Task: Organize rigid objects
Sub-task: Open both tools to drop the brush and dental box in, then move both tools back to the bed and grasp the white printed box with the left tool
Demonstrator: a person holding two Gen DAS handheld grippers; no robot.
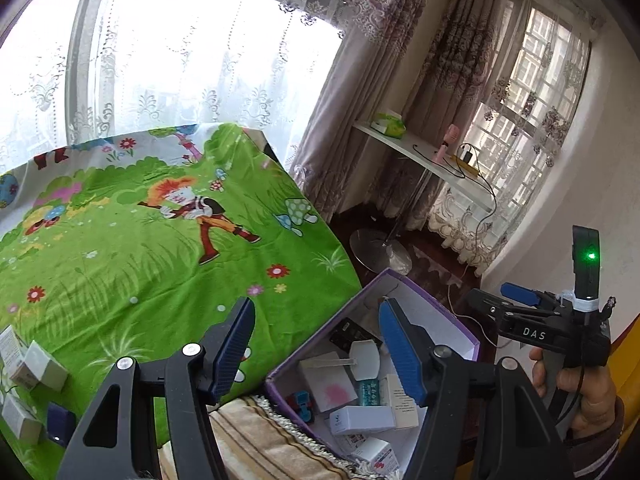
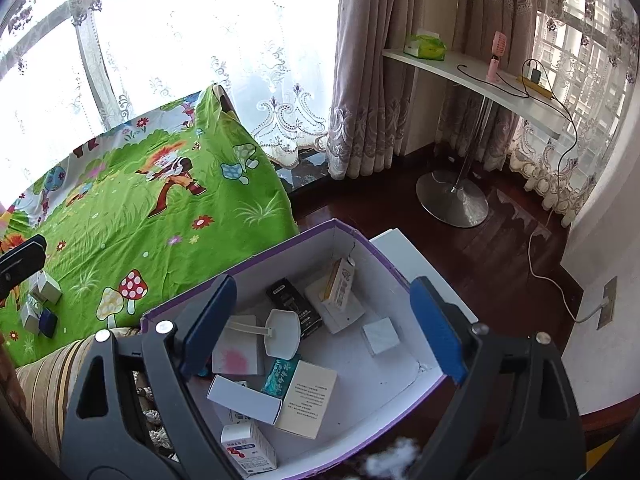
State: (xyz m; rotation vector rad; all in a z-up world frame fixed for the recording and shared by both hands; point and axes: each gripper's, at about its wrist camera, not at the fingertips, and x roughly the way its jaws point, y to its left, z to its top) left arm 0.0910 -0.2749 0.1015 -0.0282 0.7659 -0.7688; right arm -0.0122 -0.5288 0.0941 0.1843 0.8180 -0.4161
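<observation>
An open purple cardboard box with a white inside stands beside the bed and holds several small cartons, a black carton and a white scoop. My left gripper is open and empty, over the box's left edge and the bedsheet. Above the inside of the box my right gripper hangs open with nothing between its fingers; in the left wrist view a hand carries it at the right. A few white cartons and a small navy box lie on the bed.
The bed has a green cartoon sheet and a striped towel at its near edge. Past the box are dark wood floor, a white table on a round metal foot, curtains and a wall socket with a cable.
</observation>
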